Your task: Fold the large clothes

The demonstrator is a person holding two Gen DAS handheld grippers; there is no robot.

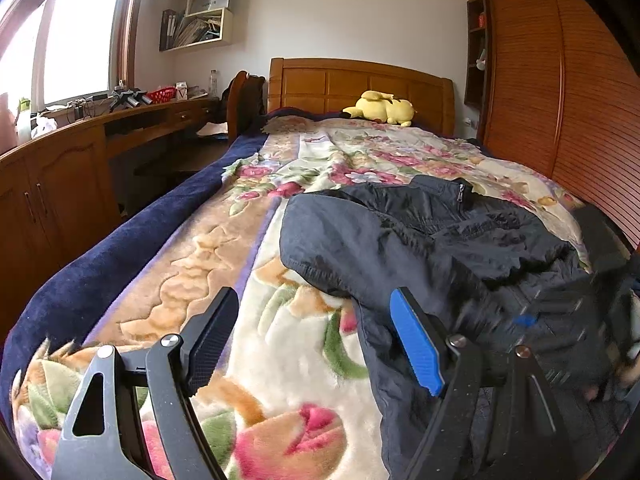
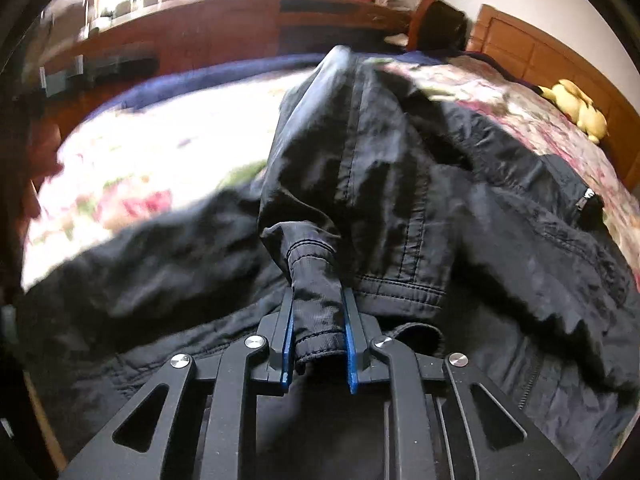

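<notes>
Jacket (image 1: 432, 240) sprawled on the flowery bed (image 1: 224, 264), right gripper (image 2: 318, 340) fingers pinched on the sleeve cuff (image 2: 316, 320), probably to drag it across for a fold, while left gripper (image 1: 320, 340) hangs wide open, empty.

Daylight pours from the window (image 1: 76, 40), blowing out the blanket (image 2: 160, 136) in the right view; motion blur smears both, fisheye edges curve.
</notes>
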